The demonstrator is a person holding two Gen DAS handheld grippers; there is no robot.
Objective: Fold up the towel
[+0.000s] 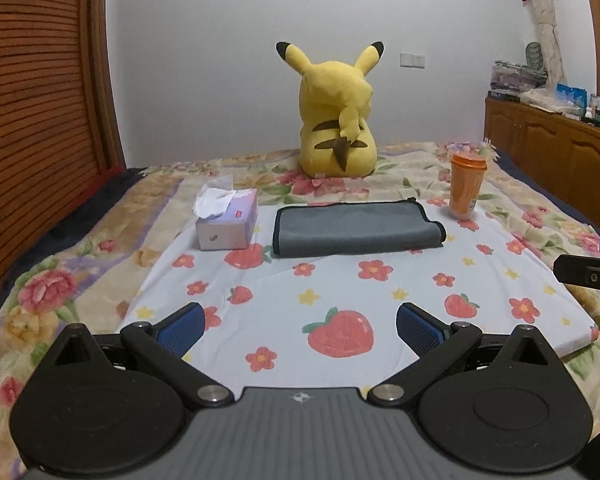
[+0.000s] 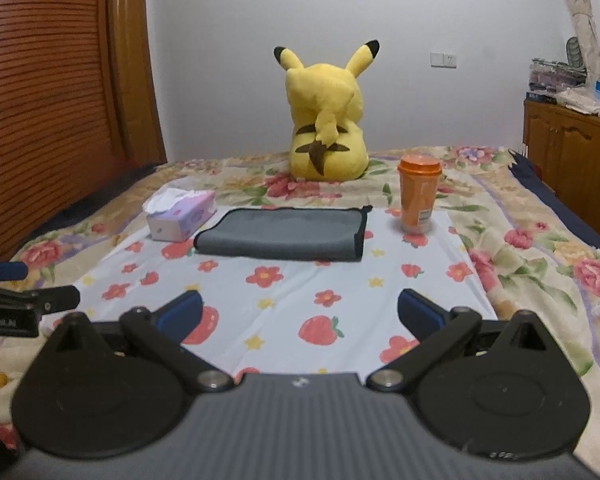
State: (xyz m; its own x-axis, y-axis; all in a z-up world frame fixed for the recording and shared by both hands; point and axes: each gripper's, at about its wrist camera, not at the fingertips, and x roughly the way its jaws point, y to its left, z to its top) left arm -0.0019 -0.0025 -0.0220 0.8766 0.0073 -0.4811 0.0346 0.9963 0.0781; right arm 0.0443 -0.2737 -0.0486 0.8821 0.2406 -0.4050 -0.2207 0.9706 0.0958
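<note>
A: Where's the grey towel?
B: Folded flat on the strawberry-print cloth spread over the bed, well ahead of the left hand-held gripper. Touched by neither tool.
A: And the right hand-held gripper?
B: Same story: fingers spread wide, blue pads apart, nothing between them. Towel straight ahead, slightly left of centre. Left one spread wide and bare too.
A: Around the towel?
B: Tissue box just beside its left edge, white tissue sticking up. Orange lidded cup upright near the right corner, apart from it. Yellow plush toy seated farther back, facing the wall. Wooden cabinet off to the right.
A: Anything blocking the way?
B: Only bare printed cloth between fingers and towel.
A: Any readable writing?
B: A label on the cup, too small to read.
</note>
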